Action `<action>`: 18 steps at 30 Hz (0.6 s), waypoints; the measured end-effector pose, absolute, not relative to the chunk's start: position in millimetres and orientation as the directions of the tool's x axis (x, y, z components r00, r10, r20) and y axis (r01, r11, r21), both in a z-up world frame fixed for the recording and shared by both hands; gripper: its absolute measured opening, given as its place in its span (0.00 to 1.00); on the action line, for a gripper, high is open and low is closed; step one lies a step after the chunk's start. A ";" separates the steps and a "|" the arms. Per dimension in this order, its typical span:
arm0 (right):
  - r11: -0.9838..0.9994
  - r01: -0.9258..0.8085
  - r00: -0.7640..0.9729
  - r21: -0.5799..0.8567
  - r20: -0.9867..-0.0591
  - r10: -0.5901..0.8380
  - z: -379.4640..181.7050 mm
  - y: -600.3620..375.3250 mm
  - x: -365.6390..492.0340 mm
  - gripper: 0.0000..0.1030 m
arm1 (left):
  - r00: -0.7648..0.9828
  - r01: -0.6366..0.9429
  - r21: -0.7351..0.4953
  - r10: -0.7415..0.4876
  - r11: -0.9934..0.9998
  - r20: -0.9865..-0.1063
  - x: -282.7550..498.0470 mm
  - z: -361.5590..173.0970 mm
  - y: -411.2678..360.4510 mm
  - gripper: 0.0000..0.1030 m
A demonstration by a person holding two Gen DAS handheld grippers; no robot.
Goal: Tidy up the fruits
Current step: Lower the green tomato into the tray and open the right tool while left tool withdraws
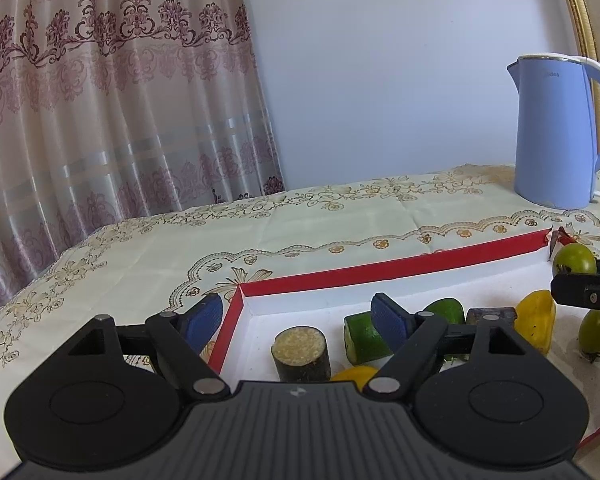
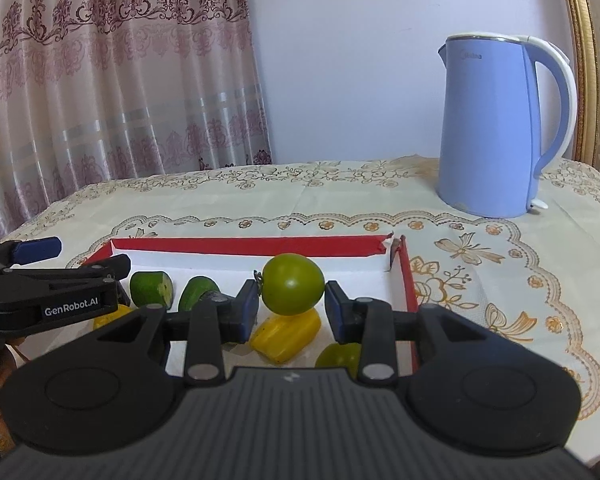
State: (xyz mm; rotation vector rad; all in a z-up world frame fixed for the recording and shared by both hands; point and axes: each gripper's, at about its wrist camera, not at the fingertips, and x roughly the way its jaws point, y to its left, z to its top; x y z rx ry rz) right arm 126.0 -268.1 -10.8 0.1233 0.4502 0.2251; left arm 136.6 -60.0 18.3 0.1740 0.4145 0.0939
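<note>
A shallow red-rimmed white box [image 1: 379,270] [image 2: 236,245] lies on the tablecloth and holds the fruits. My right gripper [image 2: 292,306] holds a green tomato [image 2: 293,283] [image 1: 574,261] between its blue pads, above a yellow pepper piece [image 2: 286,334] [image 1: 535,322]. Another green tomato [image 2: 339,354] [image 1: 595,334] lies near the box's right wall. Two green cucumber pieces [image 2: 152,289] [image 2: 199,293] lie to the left. My left gripper [image 1: 298,320] is open and empty over the box's left corner. A dark sugarcane stub [image 1: 300,354] and a cucumber piece [image 1: 363,338] lie in front of it.
A blue electric kettle [image 2: 491,128] [image 1: 553,132] stands at the back right of the table. A patterned curtain [image 1: 100,100] hangs behind the table's left edge. A gold frame [image 2: 583,60] stands at the far right.
</note>
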 end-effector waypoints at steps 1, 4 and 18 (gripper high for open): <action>0.967 -0.189 0.876 0.169 -0.416 0.244 -10.8 -268.1 126.0 0.36 | 0.911 -0.054 0.188 0.126 0.981 -0.392 136.1 18.1 -59.6 0.79; 0.969 -0.187 0.884 0.159 -0.404 0.237 -9.4 -267.6 124.2 0.43 | 0.911 -0.053 0.189 0.125 0.981 -0.393 135.8 17.7 -59.3 0.79; 0.966 -0.190 0.884 0.176 -0.397 0.247 -8.4 -269.9 121.6 0.44 | 0.908 -0.055 0.197 0.131 0.979 -0.398 137.1 15.5 -60.2 0.79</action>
